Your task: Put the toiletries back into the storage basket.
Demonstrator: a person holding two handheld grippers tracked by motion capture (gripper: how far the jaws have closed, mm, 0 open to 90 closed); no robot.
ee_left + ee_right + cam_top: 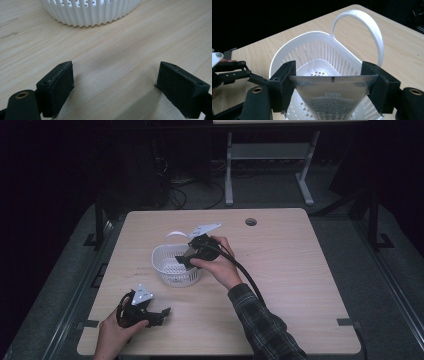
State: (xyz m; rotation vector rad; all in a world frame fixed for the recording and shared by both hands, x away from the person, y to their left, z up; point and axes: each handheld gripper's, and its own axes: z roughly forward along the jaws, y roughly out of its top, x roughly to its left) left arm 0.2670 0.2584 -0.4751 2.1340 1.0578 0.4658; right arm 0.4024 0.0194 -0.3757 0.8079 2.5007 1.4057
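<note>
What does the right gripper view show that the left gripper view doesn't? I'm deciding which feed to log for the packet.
Right gripper view alone: the right tongs shut on a silvery packet over the basket's opening, the basket's looped handle, and the left tongs farther off. Left gripper view alone: the left tongs open over bare table, nothing between the jaws. Both: the white slotted basket and the wooden tabletop.
</note>
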